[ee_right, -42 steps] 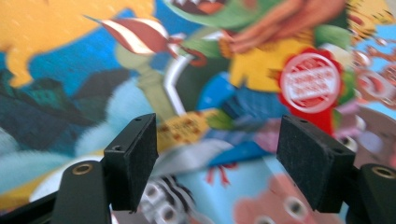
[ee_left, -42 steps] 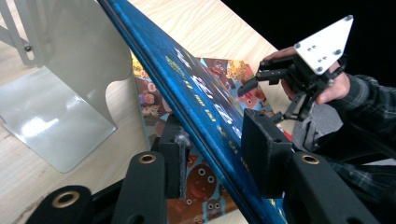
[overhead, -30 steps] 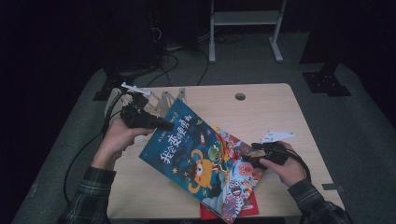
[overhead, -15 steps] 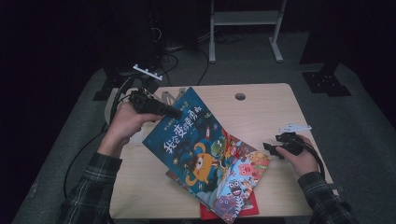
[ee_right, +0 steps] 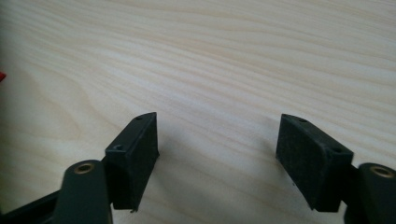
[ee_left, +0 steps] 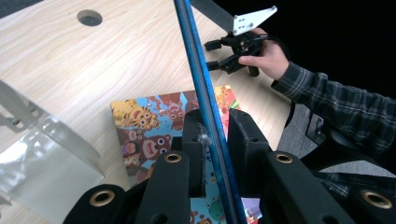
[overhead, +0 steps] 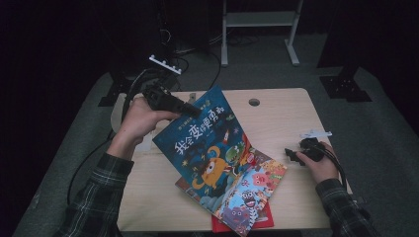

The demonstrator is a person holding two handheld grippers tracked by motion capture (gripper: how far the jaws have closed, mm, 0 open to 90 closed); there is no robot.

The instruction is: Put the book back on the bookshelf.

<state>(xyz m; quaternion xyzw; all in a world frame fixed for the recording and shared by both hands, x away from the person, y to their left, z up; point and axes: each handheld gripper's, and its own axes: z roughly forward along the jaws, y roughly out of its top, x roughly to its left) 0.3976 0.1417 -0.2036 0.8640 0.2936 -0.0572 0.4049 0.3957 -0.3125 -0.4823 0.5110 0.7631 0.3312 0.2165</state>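
My left gripper has its jaws clamped on the edge of the blue picture book, having just been closing on it; the book rises tilted off the stack of picture books lying below the jaws on the tabletop. My right gripper, well apart from that stack, has released jaws that have just been opening, bare wood between them.
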